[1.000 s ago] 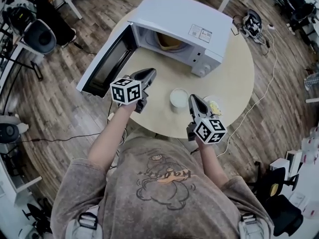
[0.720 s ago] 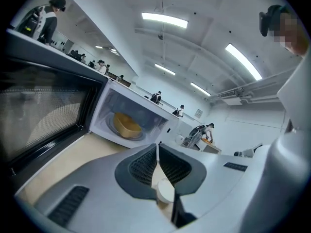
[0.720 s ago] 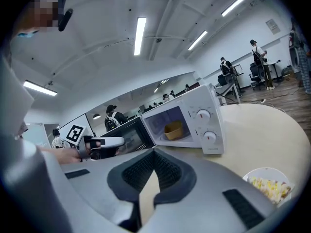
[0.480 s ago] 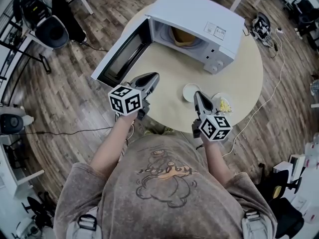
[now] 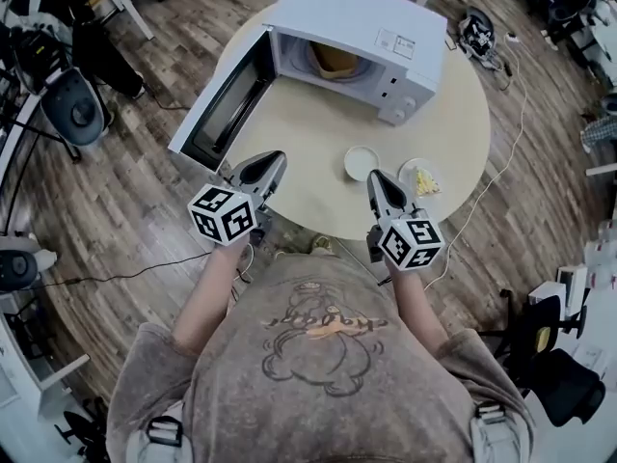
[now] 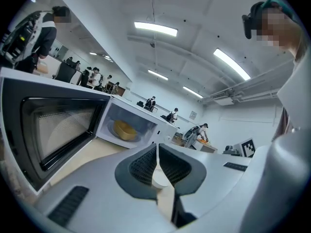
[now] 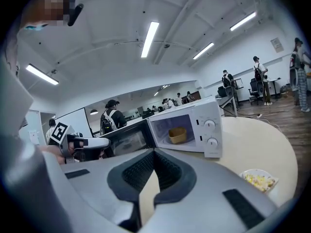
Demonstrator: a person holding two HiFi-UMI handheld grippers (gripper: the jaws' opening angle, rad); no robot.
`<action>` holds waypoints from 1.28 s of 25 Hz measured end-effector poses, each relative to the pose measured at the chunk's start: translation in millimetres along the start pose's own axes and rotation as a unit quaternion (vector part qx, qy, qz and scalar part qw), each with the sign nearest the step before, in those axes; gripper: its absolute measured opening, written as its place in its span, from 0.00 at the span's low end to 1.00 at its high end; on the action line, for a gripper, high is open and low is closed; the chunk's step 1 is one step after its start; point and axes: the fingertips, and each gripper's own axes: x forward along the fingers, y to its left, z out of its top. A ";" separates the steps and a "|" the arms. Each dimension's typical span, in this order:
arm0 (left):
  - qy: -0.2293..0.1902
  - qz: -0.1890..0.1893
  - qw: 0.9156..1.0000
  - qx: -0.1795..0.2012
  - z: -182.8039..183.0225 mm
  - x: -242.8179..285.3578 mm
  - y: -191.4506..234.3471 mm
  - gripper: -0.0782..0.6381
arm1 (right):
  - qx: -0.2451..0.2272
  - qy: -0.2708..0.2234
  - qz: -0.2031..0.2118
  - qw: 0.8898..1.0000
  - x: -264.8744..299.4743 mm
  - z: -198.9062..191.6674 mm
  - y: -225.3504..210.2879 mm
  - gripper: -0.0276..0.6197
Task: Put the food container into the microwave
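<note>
The white microwave stands at the far side of the round table with its door swung open to the left. A yellow-brown food container sits inside the cavity; it also shows in the left gripper view and the right gripper view. My left gripper hovers over the table's near-left edge, shut and holding nothing. My right gripper is at the near edge, shut and holding nothing. Both are well short of the microwave.
A small white round dish lies between the grippers, and a plate of yellow food lies right of the right gripper. Office chairs and a floor cable surround the table. Other people stand in the background.
Both grippers have drawn back a little toward my body and the table's near edge. The container has stayed inside the open microwave.
</note>
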 end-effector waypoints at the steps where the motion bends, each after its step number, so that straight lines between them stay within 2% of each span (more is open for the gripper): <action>1: -0.001 0.001 1.000 0.005 -3.1 -0.8 -1.4 0.17 | -0.004 0.000 -0.005 1.000 -3.9 0.0 -0.9 0.05; 7: -0.008 0.026 0.997 0.070 -16.3 -2.4 -2.2 0.17 | -0.020 -0.004 -0.025 0.999 -18.7 -4.1 -5.3 0.04; 12: -0.019 0.036 0.995 0.095 -20.4 -4.5 0.7 0.17 | -0.031 -0.006 -0.028 0.999 -22.9 -8.8 -3.6 0.05; 20: -0.025 0.050 0.991 0.122 -25.6 -1.1 10.1 0.15 | -0.038 -0.009 -0.036 0.999 -18.9 -12.6 -8.1 0.04; 32: -0.025 0.077 0.988 0.128 -38.1 -3.5 27.0 0.15 | -0.052 -0.002 -0.042 0.998 -11.0 -18.0 -9.6 0.04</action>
